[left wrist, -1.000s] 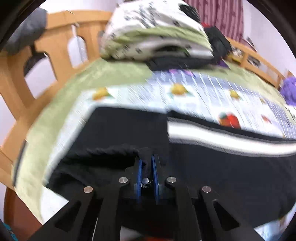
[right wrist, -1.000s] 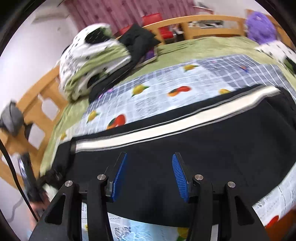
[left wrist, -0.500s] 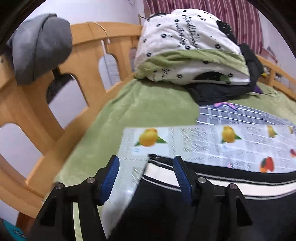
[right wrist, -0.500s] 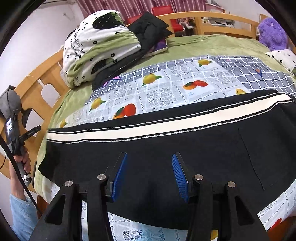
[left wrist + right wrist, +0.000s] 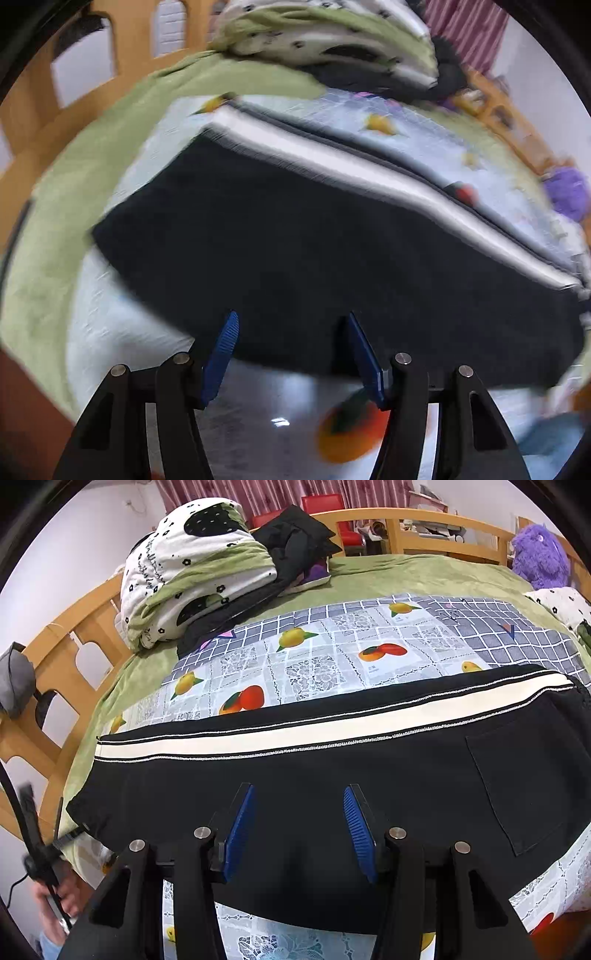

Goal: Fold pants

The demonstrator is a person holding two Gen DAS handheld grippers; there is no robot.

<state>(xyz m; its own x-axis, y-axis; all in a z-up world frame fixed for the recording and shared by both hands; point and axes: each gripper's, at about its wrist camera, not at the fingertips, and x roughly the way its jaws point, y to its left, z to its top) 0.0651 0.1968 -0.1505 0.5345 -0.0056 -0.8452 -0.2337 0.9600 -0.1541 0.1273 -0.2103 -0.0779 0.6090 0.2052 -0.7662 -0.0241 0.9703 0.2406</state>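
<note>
Pants (image 5: 332,775), black with a white side stripe, are lying flat along the bed's (image 5: 406,572) near edge. Left tool (image 5: 291,354), pinching the cuff a second ago, is now hovering spread and empty; right tool (image 5: 297,830) is hovering spread too, so the next fold is awaiting fresh grips.
</note>
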